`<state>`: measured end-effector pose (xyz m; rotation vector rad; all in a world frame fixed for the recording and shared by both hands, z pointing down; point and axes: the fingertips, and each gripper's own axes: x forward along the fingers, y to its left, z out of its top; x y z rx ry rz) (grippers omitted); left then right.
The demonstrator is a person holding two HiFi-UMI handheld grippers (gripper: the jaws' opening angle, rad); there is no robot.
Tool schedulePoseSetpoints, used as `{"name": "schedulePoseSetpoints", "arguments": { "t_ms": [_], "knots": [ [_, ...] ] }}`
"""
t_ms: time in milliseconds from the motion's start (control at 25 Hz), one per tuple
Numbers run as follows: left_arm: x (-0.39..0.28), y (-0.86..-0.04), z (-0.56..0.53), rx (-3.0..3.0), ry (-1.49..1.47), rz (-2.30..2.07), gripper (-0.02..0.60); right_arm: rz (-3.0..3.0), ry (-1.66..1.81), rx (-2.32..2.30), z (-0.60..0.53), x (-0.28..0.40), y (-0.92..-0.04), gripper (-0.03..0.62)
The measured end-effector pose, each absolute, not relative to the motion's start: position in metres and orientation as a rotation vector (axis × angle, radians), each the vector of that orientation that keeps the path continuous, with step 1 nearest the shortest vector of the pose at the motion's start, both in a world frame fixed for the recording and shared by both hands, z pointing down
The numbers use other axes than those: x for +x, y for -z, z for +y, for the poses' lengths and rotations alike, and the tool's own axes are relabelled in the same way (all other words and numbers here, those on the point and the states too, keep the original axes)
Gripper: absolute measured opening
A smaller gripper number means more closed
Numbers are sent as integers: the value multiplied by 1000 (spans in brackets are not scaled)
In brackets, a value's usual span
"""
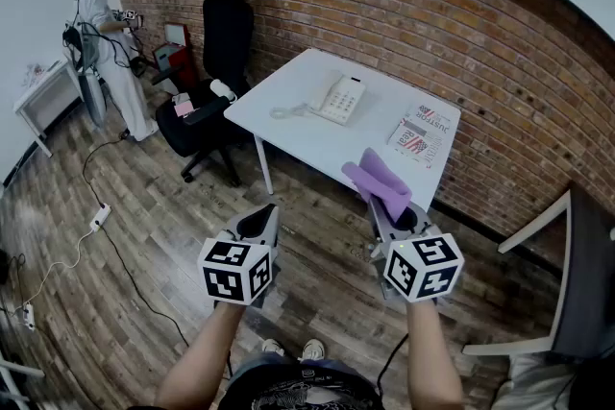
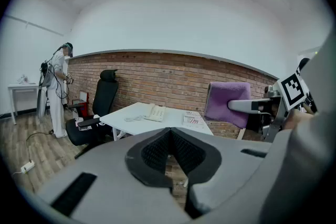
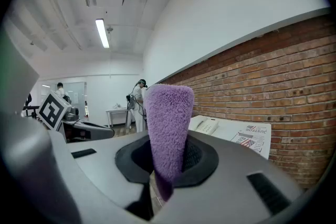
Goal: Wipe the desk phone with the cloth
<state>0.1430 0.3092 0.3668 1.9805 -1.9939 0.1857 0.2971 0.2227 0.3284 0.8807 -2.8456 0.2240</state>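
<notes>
The right gripper point(image 1: 388, 209) is clamped on the purple cloth point(image 1: 379, 175), pinching its lower end so the folded pile stands up above the jaws. In the right gripper view the cloth point(image 3: 168, 128) looks thick, fluffy and limp: light, soft, likely to flop or bunch if dragged hard. The left gripper point(image 1: 259, 224) has its jaws pressed together on nothing, as the left gripper view shows point(image 2: 170, 157).

Both grippers hang over the wooden floor, well apart from the desk phone point(image 1: 340, 98), which sits on the white table point(image 1: 288, 82) with its handset in the cradle and its cord trailing to the left. It looks like light plastic and would probably slide on that smooth top. Steadying its base with the empty gripper seems sensible, and the handset could be knocked loose.

A magazine point(image 1: 422, 134) lies at the table's right end. Its heading begins "JUST" above a stars-and-stripes picture; the rest is too small to read.
</notes>
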Motion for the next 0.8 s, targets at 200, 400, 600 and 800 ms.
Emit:
{"name": "schedulePoseSetpoints", "arguments": {
  "t_ms": [200, 400, 600, 800],
  "knots": [
    [144, -367, 302, 1975, -188, -1993, 5, -2836, -217, 860, 222, 296, -334, 44],
    [134, -366, 296, 1950, -191, -2015, 5, -2845, -222, 836, 214, 288, -334, 44],
    [118, -366, 289, 1923, -197, -2048, 5, -2870, -233, 801, 202, 273, -333, 44],
    [93, -373, 279, 1882, -198, -2071, 5, -2877, -245, 756, 185, 246, -339, 44]
  ]
}}
